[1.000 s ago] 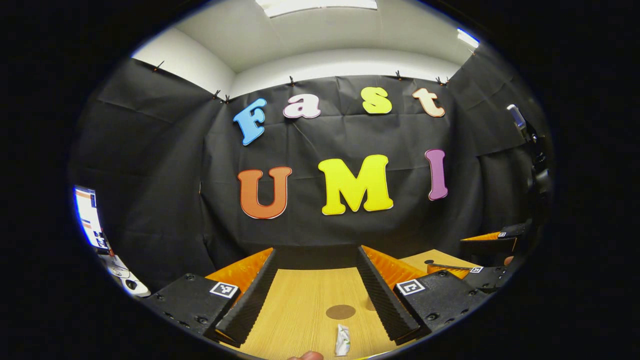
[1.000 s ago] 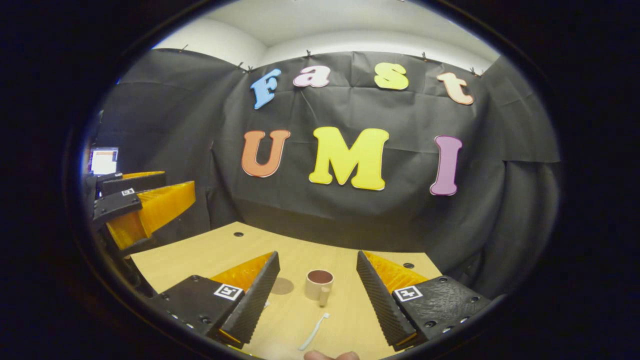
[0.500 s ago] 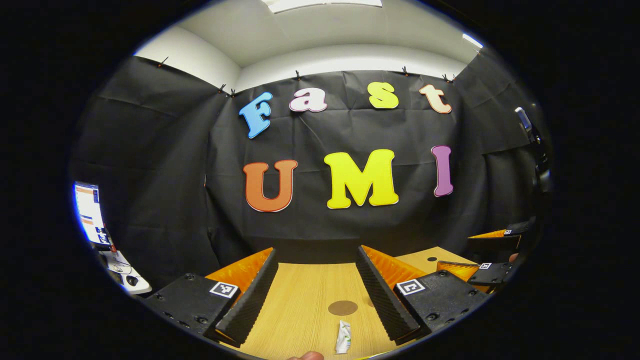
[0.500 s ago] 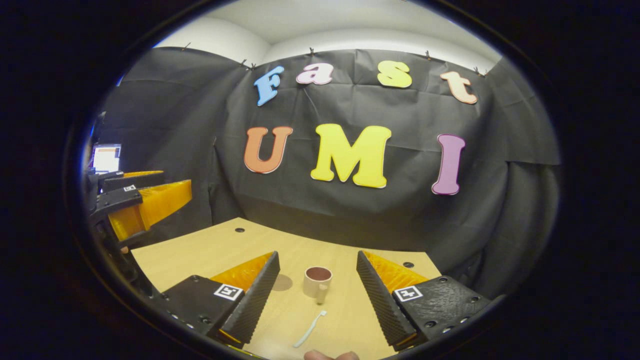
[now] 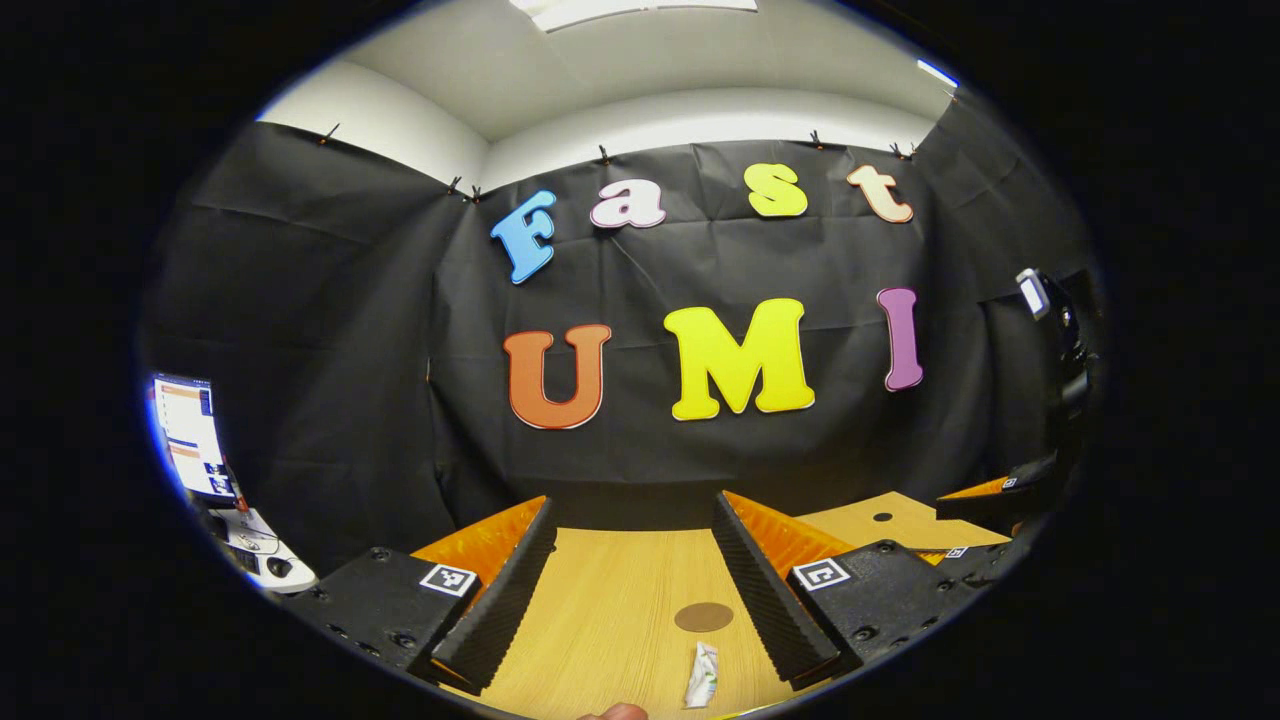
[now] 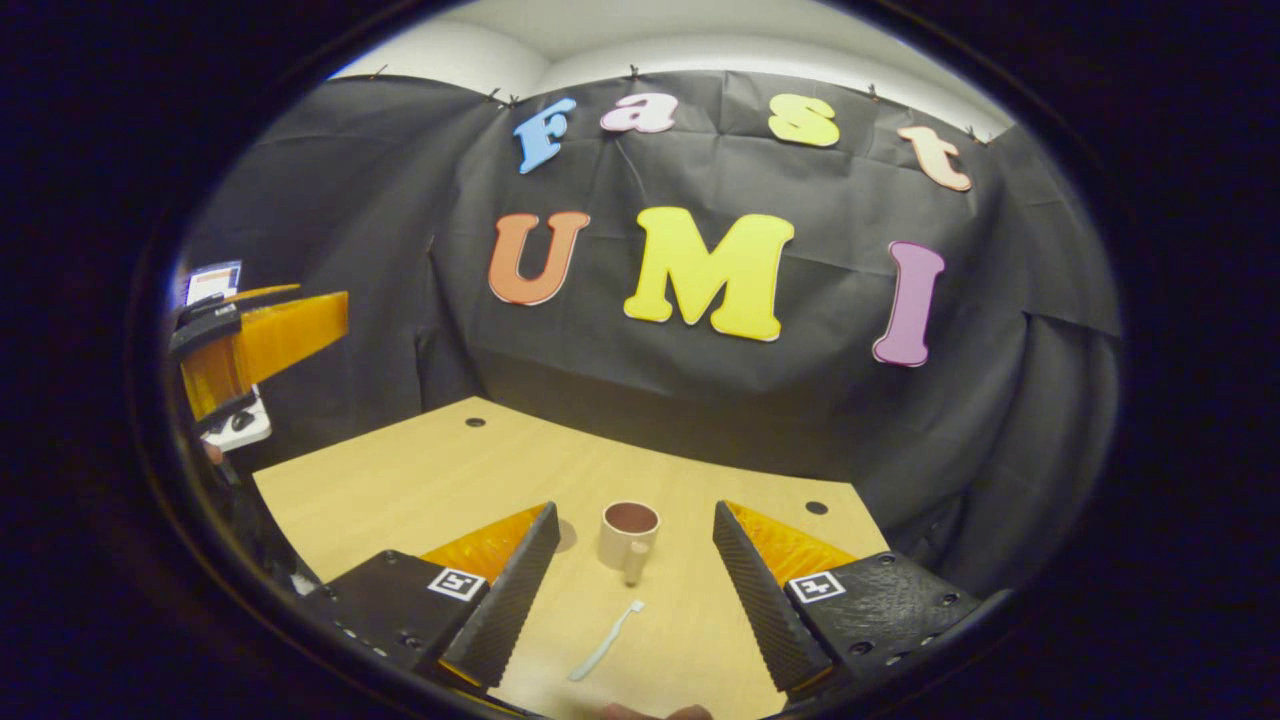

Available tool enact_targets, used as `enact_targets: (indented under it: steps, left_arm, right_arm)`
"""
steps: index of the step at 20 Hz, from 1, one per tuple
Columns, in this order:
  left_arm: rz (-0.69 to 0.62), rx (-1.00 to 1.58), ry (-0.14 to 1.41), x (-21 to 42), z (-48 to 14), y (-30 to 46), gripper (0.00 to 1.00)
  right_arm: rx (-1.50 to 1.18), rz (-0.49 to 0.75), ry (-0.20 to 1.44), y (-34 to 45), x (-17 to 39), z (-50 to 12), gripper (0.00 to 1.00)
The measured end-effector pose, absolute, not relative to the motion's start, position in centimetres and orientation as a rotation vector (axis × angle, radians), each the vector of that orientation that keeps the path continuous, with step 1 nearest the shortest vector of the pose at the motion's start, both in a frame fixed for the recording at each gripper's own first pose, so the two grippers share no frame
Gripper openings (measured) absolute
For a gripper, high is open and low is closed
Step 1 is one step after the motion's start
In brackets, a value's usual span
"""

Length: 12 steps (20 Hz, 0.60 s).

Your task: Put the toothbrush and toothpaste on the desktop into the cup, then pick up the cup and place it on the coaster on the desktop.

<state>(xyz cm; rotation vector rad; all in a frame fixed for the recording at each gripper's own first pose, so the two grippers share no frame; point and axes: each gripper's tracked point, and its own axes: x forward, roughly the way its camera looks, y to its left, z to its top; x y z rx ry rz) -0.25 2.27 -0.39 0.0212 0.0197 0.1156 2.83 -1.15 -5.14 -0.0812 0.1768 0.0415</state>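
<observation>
Fingers of left gripper [image 5: 632, 590] and right gripper [image 6: 630, 600] wide apart, empty.

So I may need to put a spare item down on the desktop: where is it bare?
Bare wood runs from the cup leftward to the desk's far-left corner. The near middle is crowded: cup, toothbrush, coaster and toothpaste cluster there.

In the right gripper view the left finger [image 6: 505, 590] hides most of the coaster [image 6: 566, 535]; the toothpaste [image 5: 702, 676] print is too small to read.
</observation>
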Motion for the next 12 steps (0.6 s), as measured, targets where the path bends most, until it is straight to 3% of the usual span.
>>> enact_targets:
  steps: [3,10,12]
  left_arm:
    - [0.076,0.05,0.023,0.9,-1.0,2.3,0.98]
    - [-0.063,0.075,0.042,5.8,-3.3,1.6,0.98]
    - [-0.091,0.074,0.054,6.9,-4.2,1.8,0.99]
  right_arm:
    - [-0.062,0.027,0.304,-0.6,3.7,-8.4,0.97]
    - [0.048,-0.07,0.608,-0.1,6.7,-15.7,0.94]
    - [0.117,-0.11,0.706,0.1,6.9,-18.1,0.84]
